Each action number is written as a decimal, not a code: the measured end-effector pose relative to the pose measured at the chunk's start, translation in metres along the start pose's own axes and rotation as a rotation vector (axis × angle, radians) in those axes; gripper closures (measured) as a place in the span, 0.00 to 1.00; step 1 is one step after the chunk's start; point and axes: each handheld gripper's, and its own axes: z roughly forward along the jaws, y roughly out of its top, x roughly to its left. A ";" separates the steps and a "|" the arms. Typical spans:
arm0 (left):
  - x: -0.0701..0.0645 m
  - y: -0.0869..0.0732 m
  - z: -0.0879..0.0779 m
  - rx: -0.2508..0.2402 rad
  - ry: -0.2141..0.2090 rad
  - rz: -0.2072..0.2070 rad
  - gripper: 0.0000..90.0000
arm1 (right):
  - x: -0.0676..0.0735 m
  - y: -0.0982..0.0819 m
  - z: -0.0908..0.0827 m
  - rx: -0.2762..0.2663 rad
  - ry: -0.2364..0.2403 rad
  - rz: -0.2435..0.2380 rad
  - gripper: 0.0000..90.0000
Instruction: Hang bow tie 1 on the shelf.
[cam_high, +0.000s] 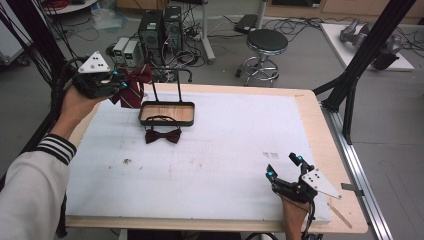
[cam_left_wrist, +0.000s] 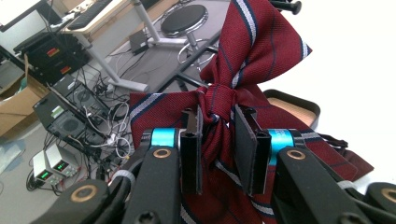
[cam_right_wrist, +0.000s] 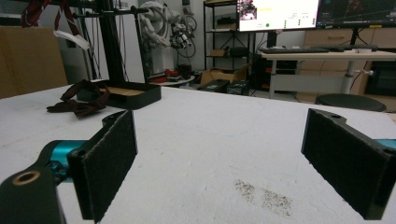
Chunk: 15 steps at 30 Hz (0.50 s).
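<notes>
A red bow tie with blue and white stripes (cam_high: 134, 86) hangs in the air beyond the table's far left corner. My left gripper (cam_high: 120, 80) is shut on it. In the left gripper view the two pads (cam_left_wrist: 246, 144) pinch the cloth just below the bow tie's knot (cam_left_wrist: 219, 100), inside my left gripper (cam_left_wrist: 218, 119). A second, dark red bow tie (cam_high: 162, 135) lies flat on the white mat in front of a black tray (cam_high: 191, 114). My right gripper (cam_high: 282, 166) rests near the front right of the table, open, with nothing between its pads (cam_right_wrist: 112, 163).
The black tray has a wooden floor and carries a thin upright rail (cam_high: 167, 80). In the right gripper view the tray (cam_right_wrist: 140, 95) and dark bow tie (cam_right_wrist: 77, 101) sit far off to the left. A black frame post (cam_high: 357, 65) stands at the table's right edge. A stool (cam_high: 266, 45) stands behind the table.
</notes>
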 end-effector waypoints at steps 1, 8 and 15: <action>0.000 0.000 0.000 0.000 0.000 0.000 0.81 | 0.000 0.000 0.000 0.000 0.001 0.000 0.11; 0.015 -0.002 0.001 0.021 0.025 -0.025 0.81 | 0.000 0.000 0.000 0.000 -0.002 0.003 0.11; 0.025 -0.007 0.006 0.046 0.049 -0.049 0.81 | 0.000 0.000 0.000 0.000 -0.004 -0.001 0.11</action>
